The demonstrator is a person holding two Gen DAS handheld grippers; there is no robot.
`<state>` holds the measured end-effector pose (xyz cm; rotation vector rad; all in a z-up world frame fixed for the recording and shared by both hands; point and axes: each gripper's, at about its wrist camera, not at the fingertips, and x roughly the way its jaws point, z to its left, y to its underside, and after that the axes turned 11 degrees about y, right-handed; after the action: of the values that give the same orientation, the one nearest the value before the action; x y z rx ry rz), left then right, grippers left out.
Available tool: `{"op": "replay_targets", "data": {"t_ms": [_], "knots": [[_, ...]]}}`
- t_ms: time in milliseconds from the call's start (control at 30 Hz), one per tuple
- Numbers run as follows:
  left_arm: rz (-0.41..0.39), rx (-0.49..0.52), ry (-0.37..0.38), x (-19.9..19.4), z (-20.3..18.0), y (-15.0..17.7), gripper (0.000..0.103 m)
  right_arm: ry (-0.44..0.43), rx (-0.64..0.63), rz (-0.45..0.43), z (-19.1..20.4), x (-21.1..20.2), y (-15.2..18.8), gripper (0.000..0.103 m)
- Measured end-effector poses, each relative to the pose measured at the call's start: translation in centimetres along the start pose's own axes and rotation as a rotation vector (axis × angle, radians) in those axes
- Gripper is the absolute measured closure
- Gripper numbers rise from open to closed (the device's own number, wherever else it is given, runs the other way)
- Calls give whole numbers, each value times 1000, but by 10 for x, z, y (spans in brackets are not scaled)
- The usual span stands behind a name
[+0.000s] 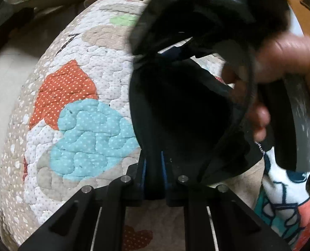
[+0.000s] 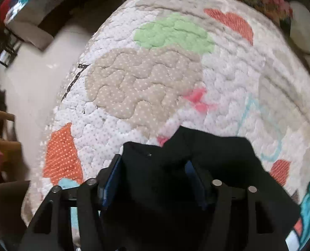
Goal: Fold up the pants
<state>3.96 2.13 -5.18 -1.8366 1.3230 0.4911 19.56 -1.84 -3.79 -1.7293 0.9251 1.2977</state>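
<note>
In the left wrist view, the quilted bedspread (image 1: 75, 113) fills the left side, white with orange, pale blue and beige patches; its far edge is cut off by blurred clutter at the top. The left tool (image 1: 153, 161) has its blue pads pressed together on a fold of the black pants (image 1: 182, 113), which rise from the pinch as a dark mass with no seams or waistband to make out. Further right, a blurred hand (image 1: 284, 62) grips the other tool's handle, hiding much of the pants and the bed behind. A cartoon-print cloth (image 1: 284, 200) shows at the right edge, partly cut off.

In the right wrist view, the floor at the left is smeared by motion. The right tool (image 2: 152, 177) stands partly open, with black pants cloth (image 2: 207, 159) bunched between and over its pads; whether the pads press on it is hidden by the cloth itself. Beyond lies the bedspread, blurring toward the right.
</note>
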Motion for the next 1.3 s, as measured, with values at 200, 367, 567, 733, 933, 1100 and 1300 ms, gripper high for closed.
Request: {"op": "replay_targets", "data": {"t_ms": [200, 367, 567, 733, 933, 1100, 1300], "knots": [[-23, -55, 31, -17, 13, -8, 92, -68, 118, -57, -24, -12, 6, 87], [-38, -112, 2, -29, 32, -11, 92, -89, 109, -84, -16, -21, 1, 88], [-39, -147, -45, -37, 48, -13, 91, -105, 75, -94, 20, -26, -18, 88], [-45, -173, -31, -42, 49, -12, 72, -136, 71, -95, 25, -18, -20, 65], [-130, -281, -4, -72, 79, -14, 59, -242, 286, -267, -53, -74, 14, 49], [-149, -282, -32, -73, 77, -11, 59, -88, 379, -331, -104, -93, 90, 48], [-90, -59, -158, -35, 32, -6, 58, -151, 440, -294, -97, -60, 153, 48]]}}
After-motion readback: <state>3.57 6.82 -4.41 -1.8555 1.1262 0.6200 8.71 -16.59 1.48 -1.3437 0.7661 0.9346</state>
